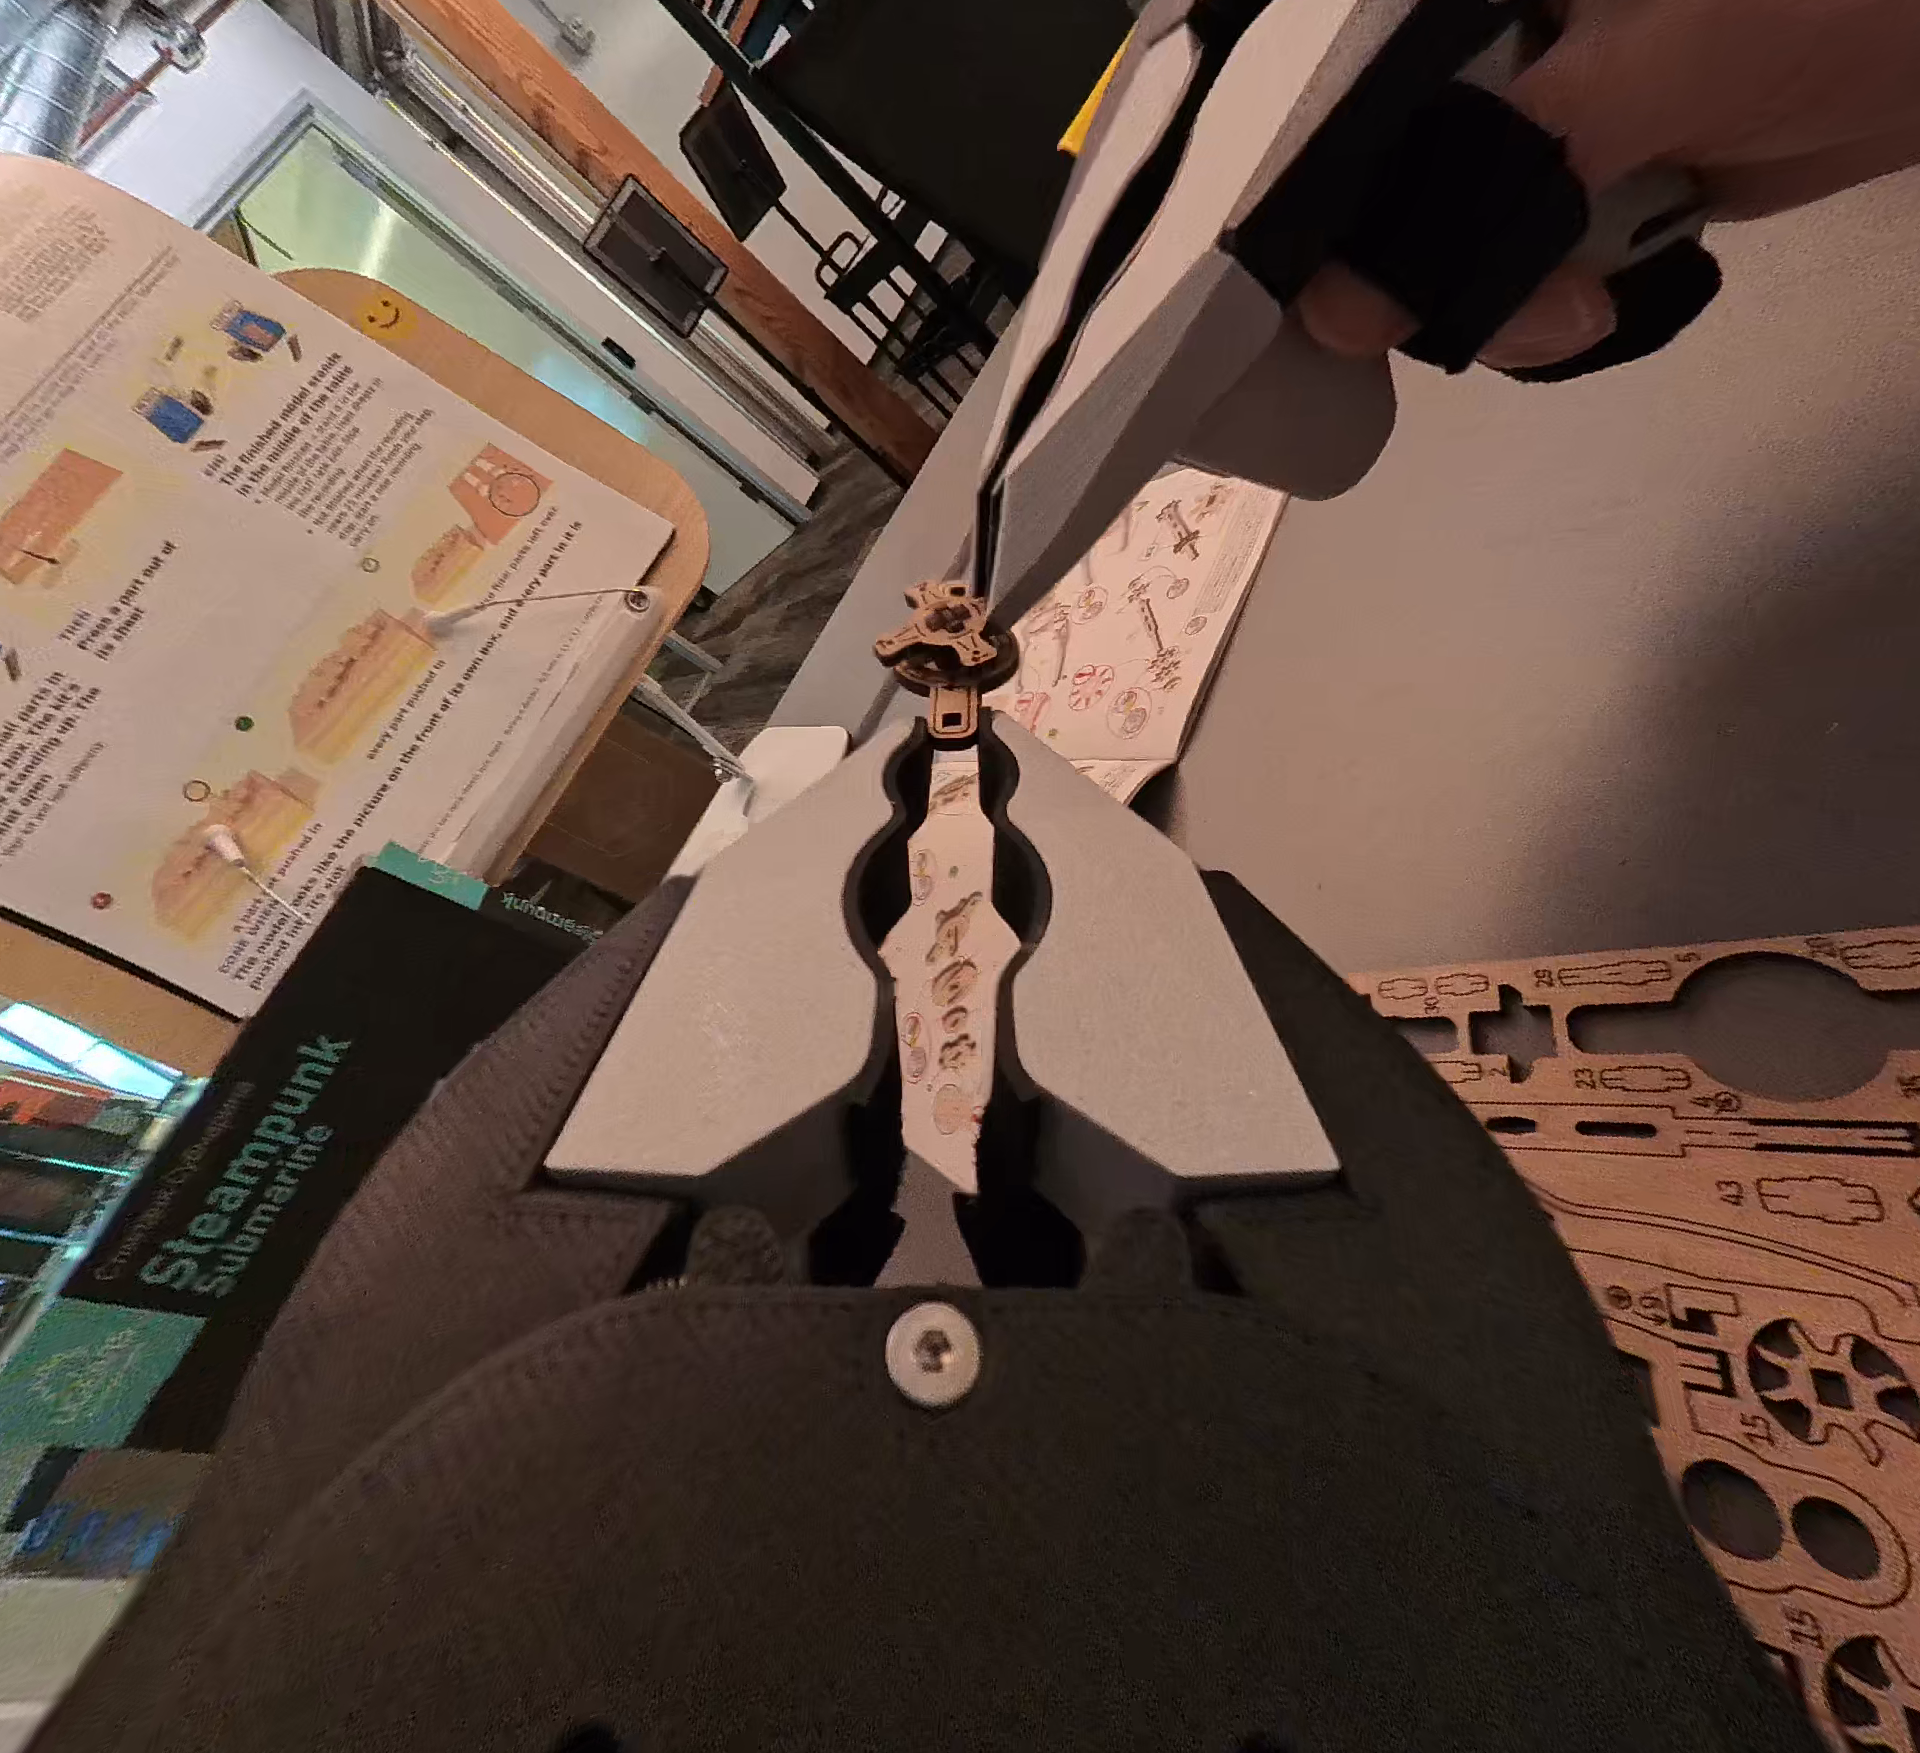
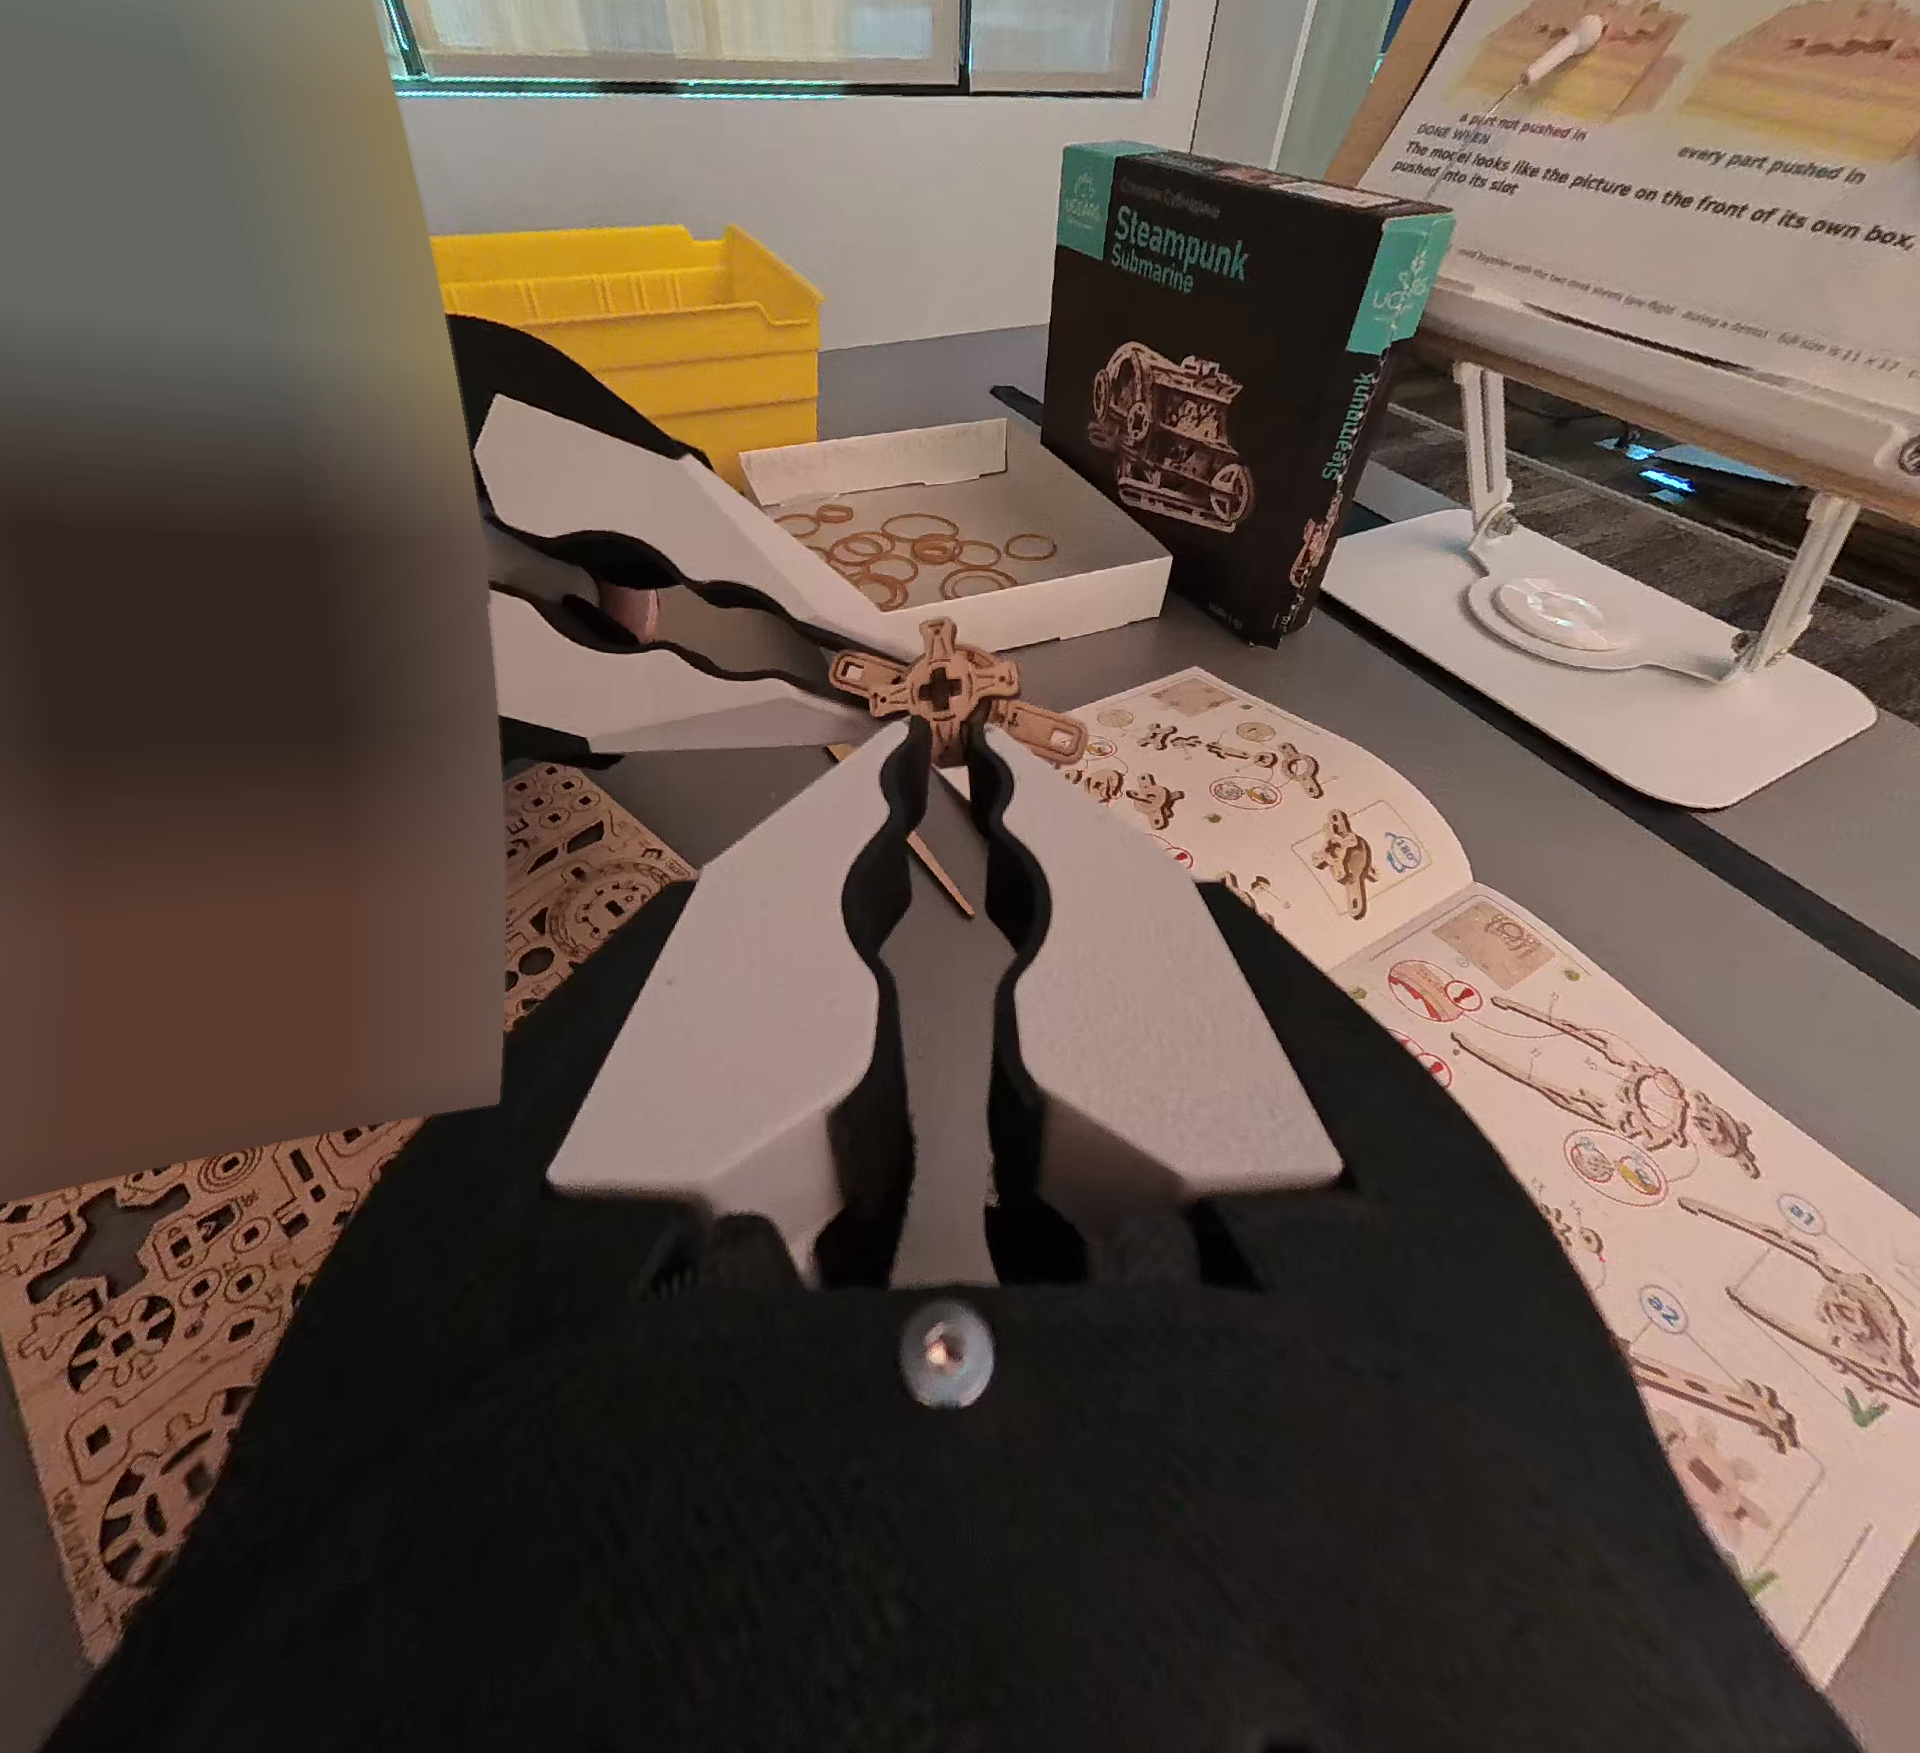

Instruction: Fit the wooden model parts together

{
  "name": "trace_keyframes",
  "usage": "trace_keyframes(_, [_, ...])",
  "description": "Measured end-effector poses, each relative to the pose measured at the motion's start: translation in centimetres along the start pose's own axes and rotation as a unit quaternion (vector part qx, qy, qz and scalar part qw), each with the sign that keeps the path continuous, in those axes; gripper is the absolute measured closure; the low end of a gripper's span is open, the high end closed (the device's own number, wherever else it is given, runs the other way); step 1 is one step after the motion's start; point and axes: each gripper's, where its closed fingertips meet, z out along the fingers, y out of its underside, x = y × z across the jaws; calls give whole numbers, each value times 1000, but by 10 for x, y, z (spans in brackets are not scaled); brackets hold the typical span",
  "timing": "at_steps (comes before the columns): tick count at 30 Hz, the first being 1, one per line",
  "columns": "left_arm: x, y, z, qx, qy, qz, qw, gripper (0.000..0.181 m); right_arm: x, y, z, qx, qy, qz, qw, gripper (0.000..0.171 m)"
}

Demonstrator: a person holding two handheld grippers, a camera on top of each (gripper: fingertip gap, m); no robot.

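A small cross-shaped wooden assembly [image 2: 940,690] with slotted arms is held in the air between both grippers. My right gripper [image 2: 945,747] is shut on its lower arm. My left gripper [image 1: 951,727] is shut on another slotted arm of the same assembly [image 1: 940,643]. In the right wrist view the left gripper [image 2: 831,695] comes in from the left. In the left wrist view the right gripper [image 1: 992,607] comes down from the upper right, held by a hand. A thin wooden stick [image 2: 940,872] shows below the assembly.
Laser-cut wooden part sheets [image 1: 1714,1184] [image 2: 582,882] lie on the grey table [image 2: 1558,872]. An open instruction booklet [image 2: 1299,830], the dark kit box [image 2: 1226,394], a white tray of rubber bands [image 2: 935,550], a yellow bin [image 2: 644,321] and a poster on a stand [image 2: 1662,93] surround the work spot. Only a small space, under 4 cm, lies between the two pairs of fingers.
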Motion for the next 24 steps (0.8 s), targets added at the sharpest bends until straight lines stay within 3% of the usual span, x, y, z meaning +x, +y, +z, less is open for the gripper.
trace_keyframes(9, [-4,5,1,-19,-11,-9,1000,174,1,3,6,18,6,149,989,165])
trace_keyframes(17, [-5,7,2,-23,-17,-4,1000,175,-5,5,10,15,13,154,988,166])
trace_keyframes(20, [-5,5,2,-18,-12,-19,1000,175,0,3,6,14,16,116,993,165])
trace_keyframes(24, [-7,4,1,-9,-3,-46,999,174,8,-7,-6,21,30,-21,999,158])
